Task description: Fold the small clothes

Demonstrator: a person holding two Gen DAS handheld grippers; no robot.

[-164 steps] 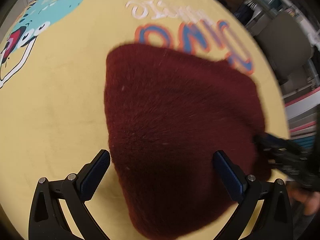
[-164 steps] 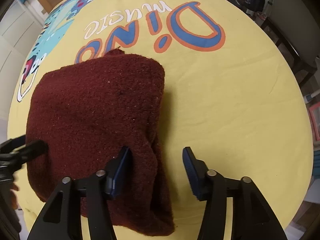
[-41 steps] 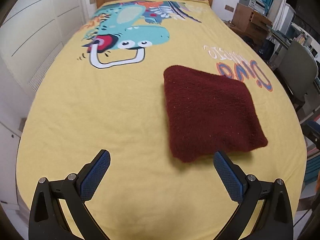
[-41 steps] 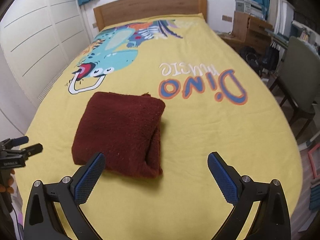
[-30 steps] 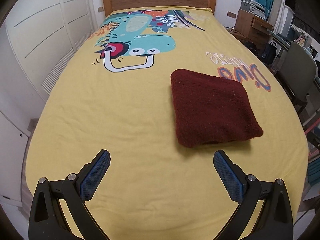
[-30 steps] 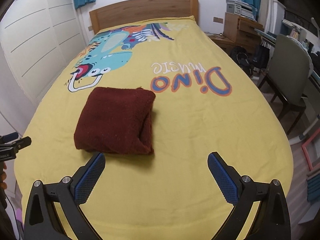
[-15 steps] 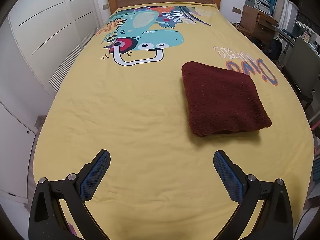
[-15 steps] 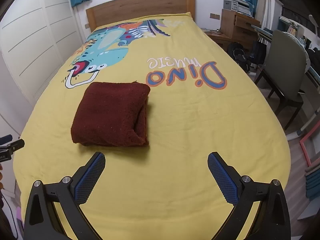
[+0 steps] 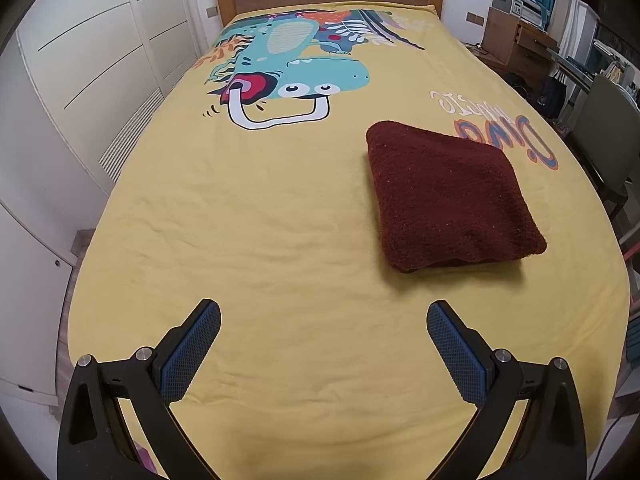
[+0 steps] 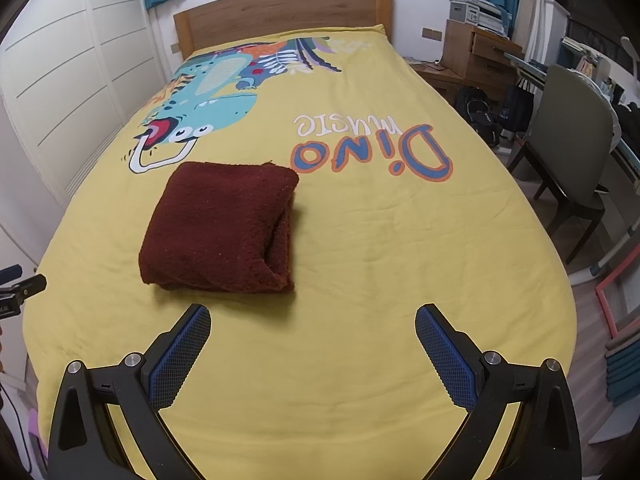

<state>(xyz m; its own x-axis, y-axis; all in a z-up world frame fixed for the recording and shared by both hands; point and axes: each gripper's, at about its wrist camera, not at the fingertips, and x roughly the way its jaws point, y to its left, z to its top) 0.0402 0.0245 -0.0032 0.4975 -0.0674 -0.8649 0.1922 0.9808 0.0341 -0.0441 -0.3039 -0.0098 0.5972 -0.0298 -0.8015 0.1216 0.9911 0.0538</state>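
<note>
Both grippers, left (image 9: 323,322) and right (image 10: 313,326), gape wide (holding nothing) near the folded maroon garment (image 10: 222,226) on the yellow bedspread (image 10: 360,240)

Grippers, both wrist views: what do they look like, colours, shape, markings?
The left gripper and right gripper look identical: matte black angular frames with triangular cut-outs and silver round bolts. Each has two fingers faced with blue cross-hatched rubber pads. No logos show. No sleeves or hands appear on either one.
</note>
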